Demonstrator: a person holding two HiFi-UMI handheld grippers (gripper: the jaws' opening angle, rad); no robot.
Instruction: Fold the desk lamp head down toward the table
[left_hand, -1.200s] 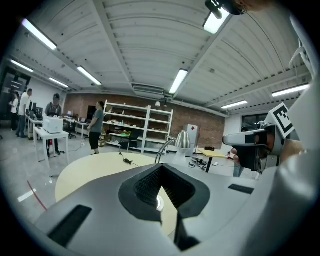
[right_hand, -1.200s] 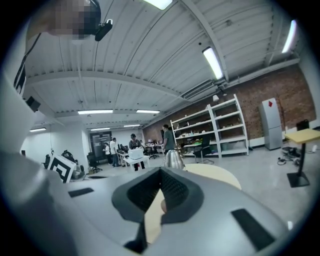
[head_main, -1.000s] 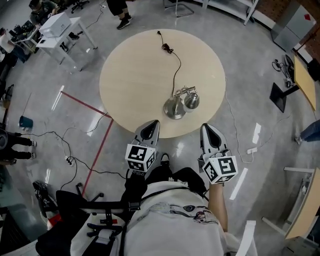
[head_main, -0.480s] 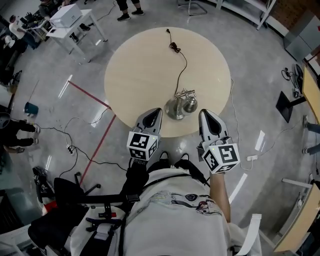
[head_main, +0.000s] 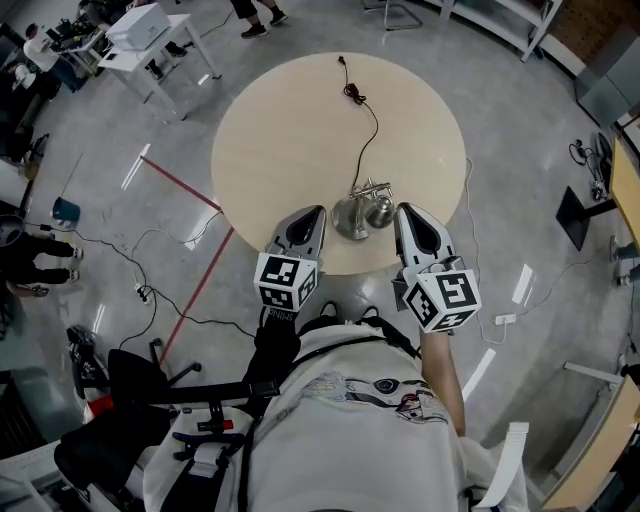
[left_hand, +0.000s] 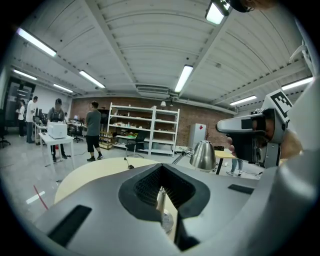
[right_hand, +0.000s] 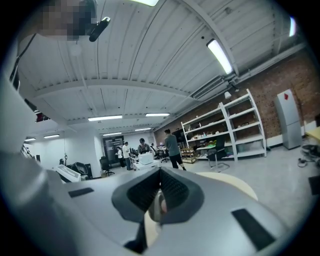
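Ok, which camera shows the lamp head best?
The left gripper view: the lamp head shows side-on there, with its steel shade and arm clear above the table. The head view shows it only small, from above, beside the base. The right gripper view does not clearly show it.

The round table (head_main: 270, 130) is pale beige, and the desk lamp (head_main: 362, 210) at its 6 o'clock edge is shiny silver, with a thin black cord (head_main: 353, 96) toward 12 o'clock. The left gripper (head_main: 308, 214) and right gripper (head_main: 407, 212) are light grey, each with a cube of black-and-white square markers. The floor (head_main: 520, 180) is glossy grey, with a red tape line (head_main: 185, 187) at the table's 9 o'clock.
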